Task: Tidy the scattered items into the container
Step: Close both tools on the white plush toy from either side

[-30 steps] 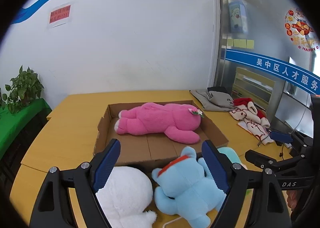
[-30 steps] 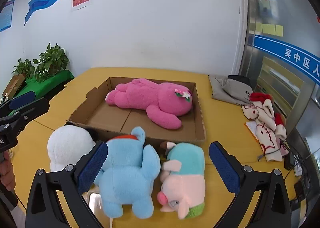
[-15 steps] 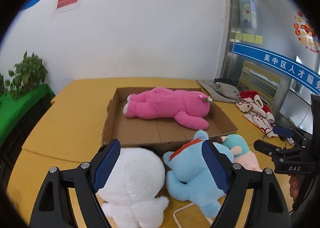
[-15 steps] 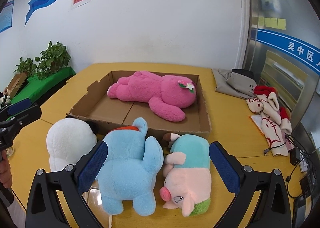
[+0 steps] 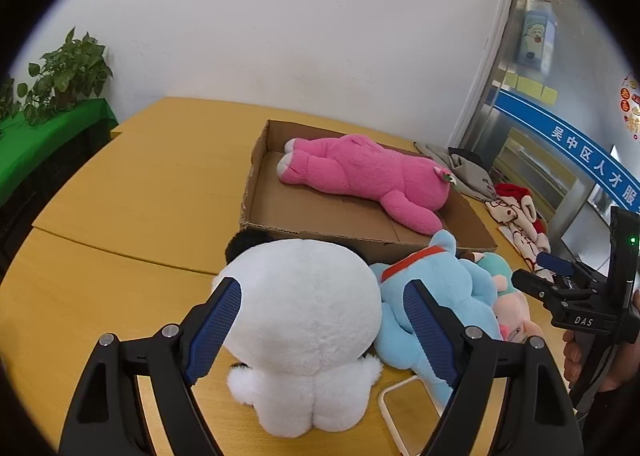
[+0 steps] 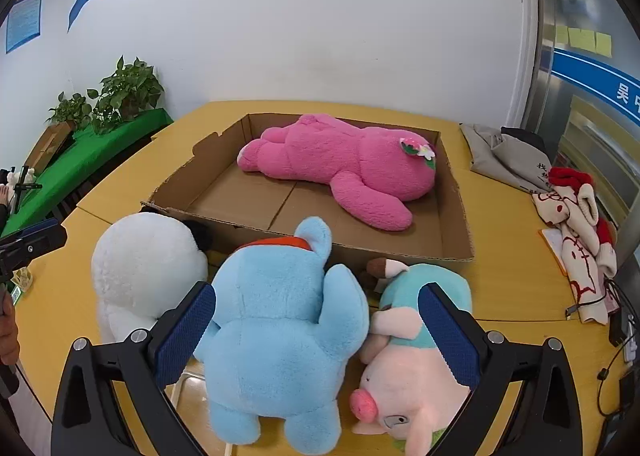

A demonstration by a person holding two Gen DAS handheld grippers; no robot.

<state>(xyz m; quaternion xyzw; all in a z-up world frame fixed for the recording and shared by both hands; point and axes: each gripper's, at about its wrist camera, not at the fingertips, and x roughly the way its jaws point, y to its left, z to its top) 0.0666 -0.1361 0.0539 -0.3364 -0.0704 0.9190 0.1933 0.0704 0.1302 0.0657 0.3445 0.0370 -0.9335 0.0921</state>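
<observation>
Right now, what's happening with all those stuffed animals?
Someone is tidying plush toys into a cardboard box. The pink toy already lies inside. Three toys wait on the table in front of the box: a white one, a blue one and a pig. The left gripper is open around the white toy, and the right gripper is open around the blue toy. Neither has closed on anything yet.
</observation>
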